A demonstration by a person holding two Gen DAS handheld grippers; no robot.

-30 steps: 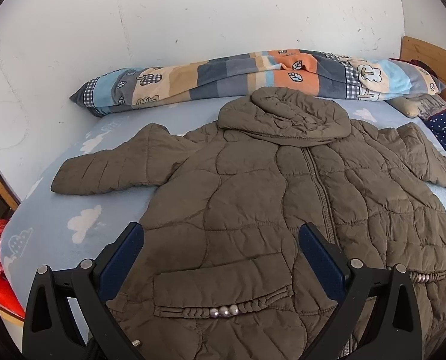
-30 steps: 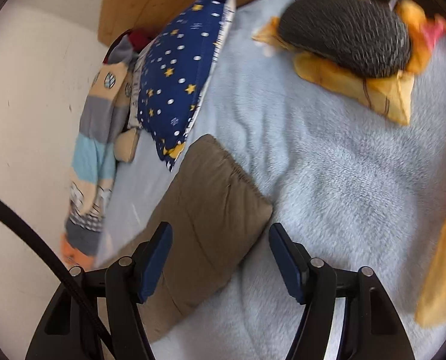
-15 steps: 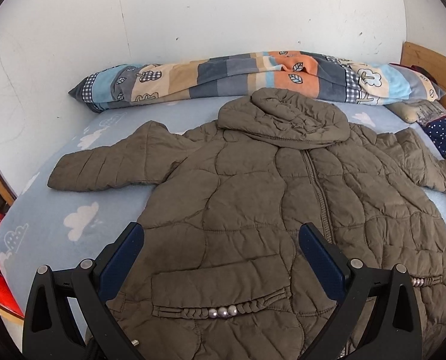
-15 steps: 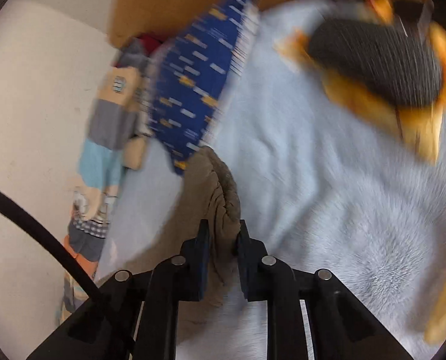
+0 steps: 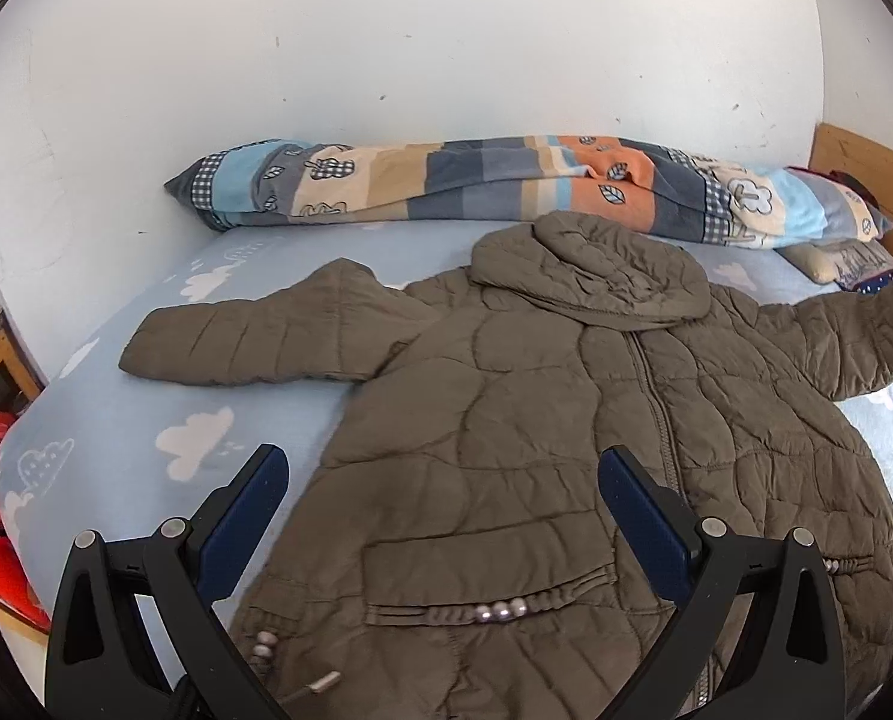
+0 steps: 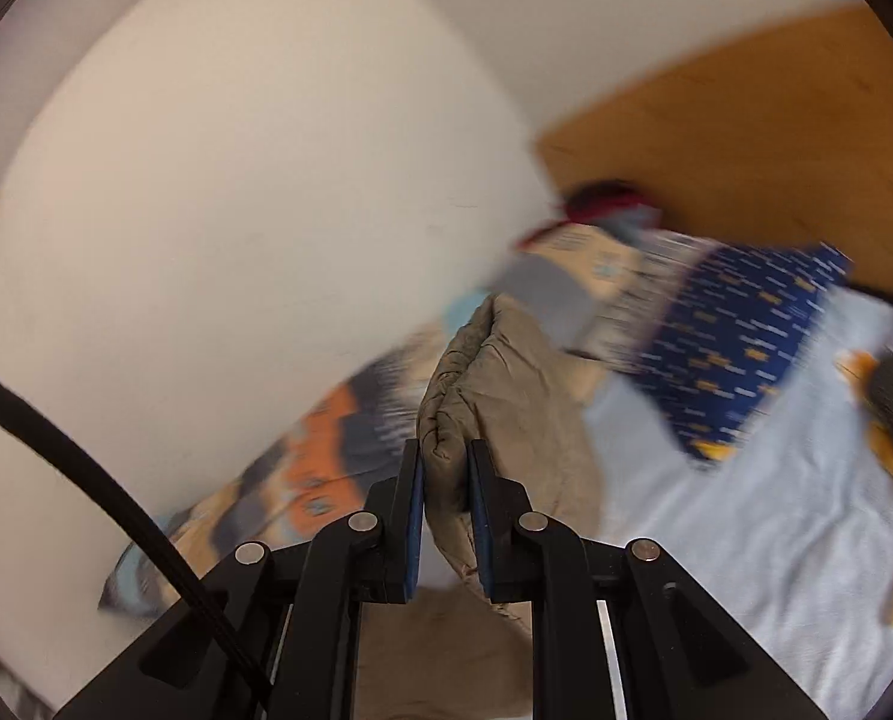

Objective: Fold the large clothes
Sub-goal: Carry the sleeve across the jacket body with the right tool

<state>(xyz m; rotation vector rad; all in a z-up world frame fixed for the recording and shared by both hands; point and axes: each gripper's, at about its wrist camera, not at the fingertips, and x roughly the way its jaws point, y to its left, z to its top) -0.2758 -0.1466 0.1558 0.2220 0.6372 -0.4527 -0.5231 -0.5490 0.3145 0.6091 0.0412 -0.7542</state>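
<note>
The coat (image 5: 596, 438) lies front-up and mostly flat on the bed (image 5: 116, 420), nothing folded yet, with the right gripper (image 6: 444, 498) pinching one cuff (image 6: 476, 372) clear of the bed while the left gripper (image 5: 440, 516) hovers wide open over the hem.

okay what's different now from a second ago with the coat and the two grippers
The right gripper closed on the coat's sleeve cuff and lifted it off the bed. The left gripper is open as before, above the coat, whose other sleeve lies flat.
</note>
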